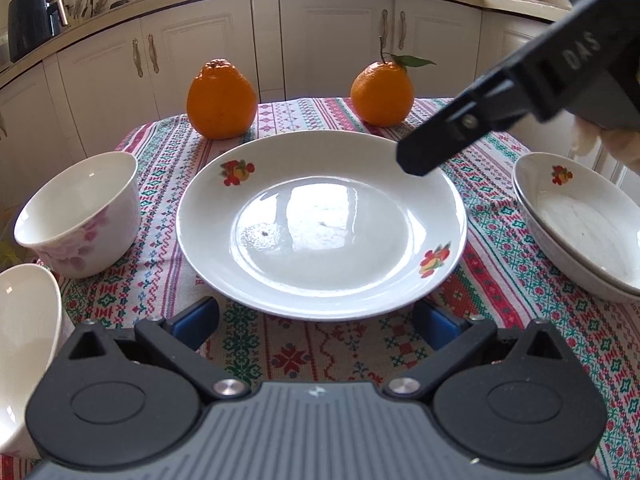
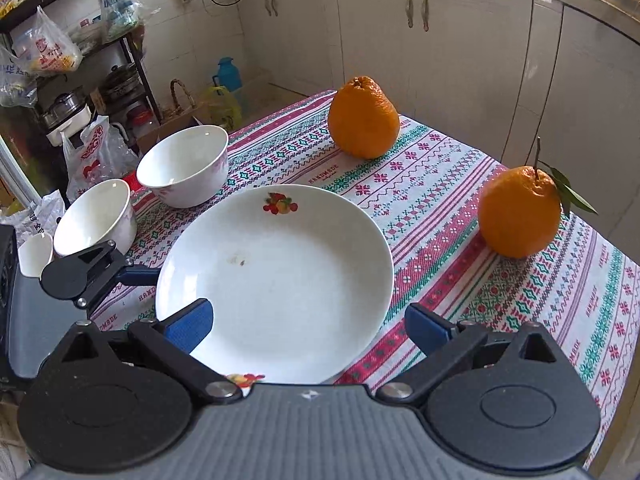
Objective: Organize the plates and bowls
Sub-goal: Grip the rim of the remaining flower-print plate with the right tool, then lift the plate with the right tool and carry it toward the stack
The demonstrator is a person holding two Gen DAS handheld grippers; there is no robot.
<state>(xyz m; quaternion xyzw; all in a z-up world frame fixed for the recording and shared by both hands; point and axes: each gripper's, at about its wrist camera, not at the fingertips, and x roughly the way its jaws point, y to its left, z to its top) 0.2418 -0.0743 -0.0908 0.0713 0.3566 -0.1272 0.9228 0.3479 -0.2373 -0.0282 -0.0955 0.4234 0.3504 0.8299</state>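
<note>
A white fruit-print plate (image 1: pixel 320 224) lies flat mid-tabletop. Two pink-flowered white bowls (image 1: pixel 80 212) (image 1: pixel 24 344) stand upright left of it; two nested shallow dishes (image 1: pixel 580 224) sit to its right.

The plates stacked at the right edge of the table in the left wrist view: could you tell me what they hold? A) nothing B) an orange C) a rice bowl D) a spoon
A: the stacked plates show only a bare white inside with a fruit print near the rim, while both oranges stand apart on the tablecloth.
</note>
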